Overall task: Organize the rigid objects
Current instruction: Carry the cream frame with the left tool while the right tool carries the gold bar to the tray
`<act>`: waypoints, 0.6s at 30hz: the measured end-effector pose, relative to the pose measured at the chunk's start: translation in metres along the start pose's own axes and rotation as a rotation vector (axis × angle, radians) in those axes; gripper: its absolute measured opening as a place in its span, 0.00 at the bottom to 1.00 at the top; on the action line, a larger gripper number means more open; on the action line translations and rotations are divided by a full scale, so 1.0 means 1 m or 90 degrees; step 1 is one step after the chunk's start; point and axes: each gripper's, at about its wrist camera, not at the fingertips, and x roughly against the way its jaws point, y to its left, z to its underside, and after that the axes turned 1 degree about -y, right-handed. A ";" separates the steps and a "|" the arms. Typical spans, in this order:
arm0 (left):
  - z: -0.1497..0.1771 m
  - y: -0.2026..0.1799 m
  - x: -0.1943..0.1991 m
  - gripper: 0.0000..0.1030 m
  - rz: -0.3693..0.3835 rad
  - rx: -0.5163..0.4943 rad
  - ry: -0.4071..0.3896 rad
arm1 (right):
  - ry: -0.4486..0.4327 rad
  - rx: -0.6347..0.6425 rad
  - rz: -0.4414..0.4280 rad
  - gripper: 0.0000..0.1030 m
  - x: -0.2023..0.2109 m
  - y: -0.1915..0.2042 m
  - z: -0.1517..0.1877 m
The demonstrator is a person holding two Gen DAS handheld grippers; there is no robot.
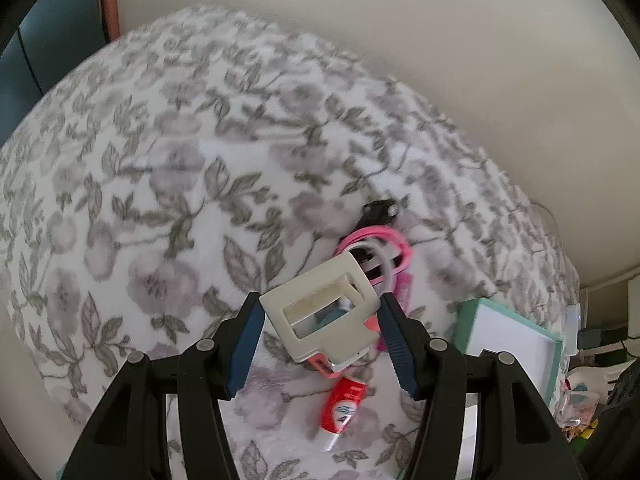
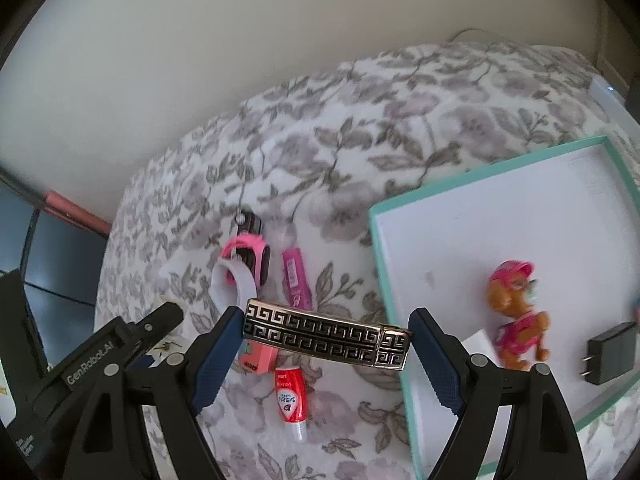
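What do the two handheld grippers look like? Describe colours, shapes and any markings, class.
Both the left gripper and the right gripper have glossy black plastic linkage arms with silver round pivot pins. Their fingers carry dark blue ribbed pads. In the right wrist view, the other gripper's black body bears white "GenRobot.AI" lettering. No cables or sleeves show.

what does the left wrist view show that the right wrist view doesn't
Only the left wrist view shows the left gripper clamped on a cream plastic frame.

Only the right wrist view shows the right gripper clamped on a black and gold bracelet, plus a toy dog and a black charger lying in the box.

Both show the floral blanket, the teal-rimmed box, the red tube, the pink watch and the pink tube, half hidden in the left view.
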 end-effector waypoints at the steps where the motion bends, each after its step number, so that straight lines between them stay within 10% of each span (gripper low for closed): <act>1: 0.000 -0.004 0.004 0.58 -0.002 -0.007 -0.008 | -0.006 -0.006 -0.001 0.83 0.005 -0.004 -0.002; 18: 0.035 -0.113 0.017 0.58 0.040 -0.160 -0.039 | -0.068 -0.120 0.069 0.83 0.058 -0.106 -0.027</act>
